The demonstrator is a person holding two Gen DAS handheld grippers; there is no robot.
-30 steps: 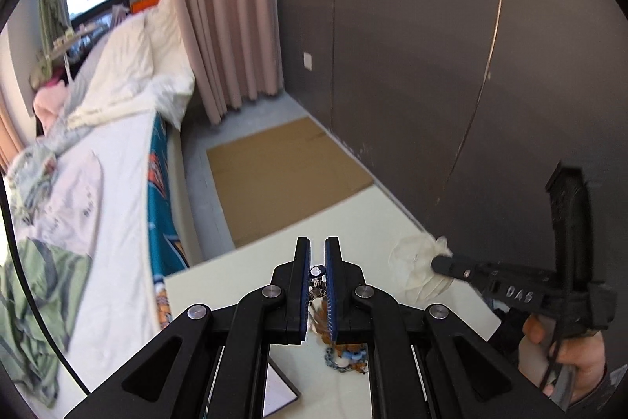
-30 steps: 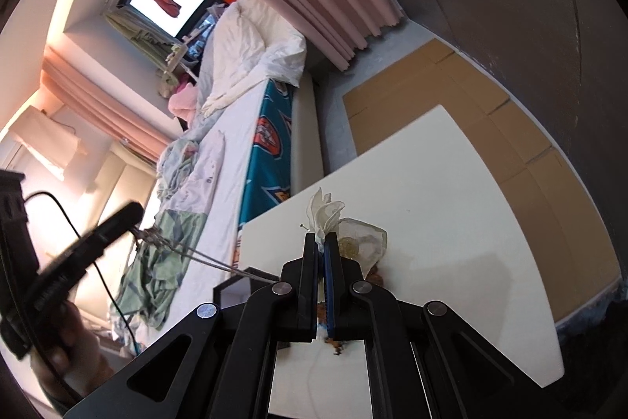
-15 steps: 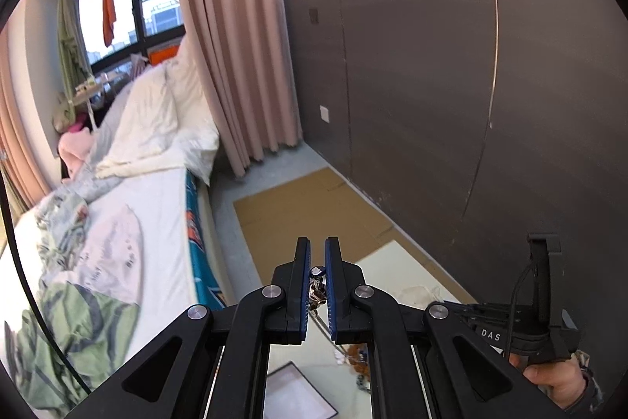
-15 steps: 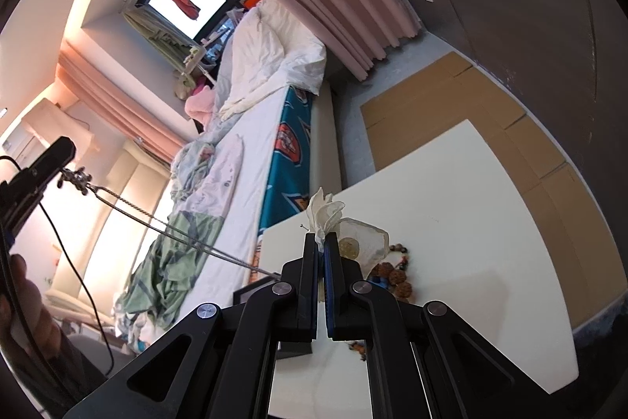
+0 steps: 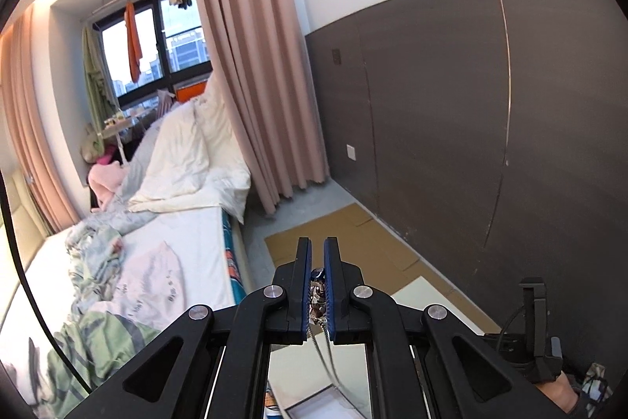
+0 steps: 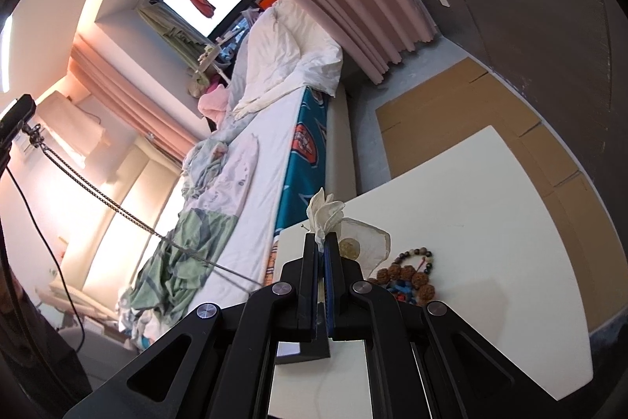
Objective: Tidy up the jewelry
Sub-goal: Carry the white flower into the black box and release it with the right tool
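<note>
Bedroom table: left hand-held gripper clamps chain; right pinches (seemingly) pouch.

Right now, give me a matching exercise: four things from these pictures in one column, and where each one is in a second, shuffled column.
1. chain
2. pouch
3. bead bracelets
4. cardboard

A. flat on the floor by the dark wall
B. lying on the table
C. clamped in the left gripper, hanging taut
D. pinched in the right gripper

Pairs: 1-C, 2-D, 3-B, 4-A
</note>
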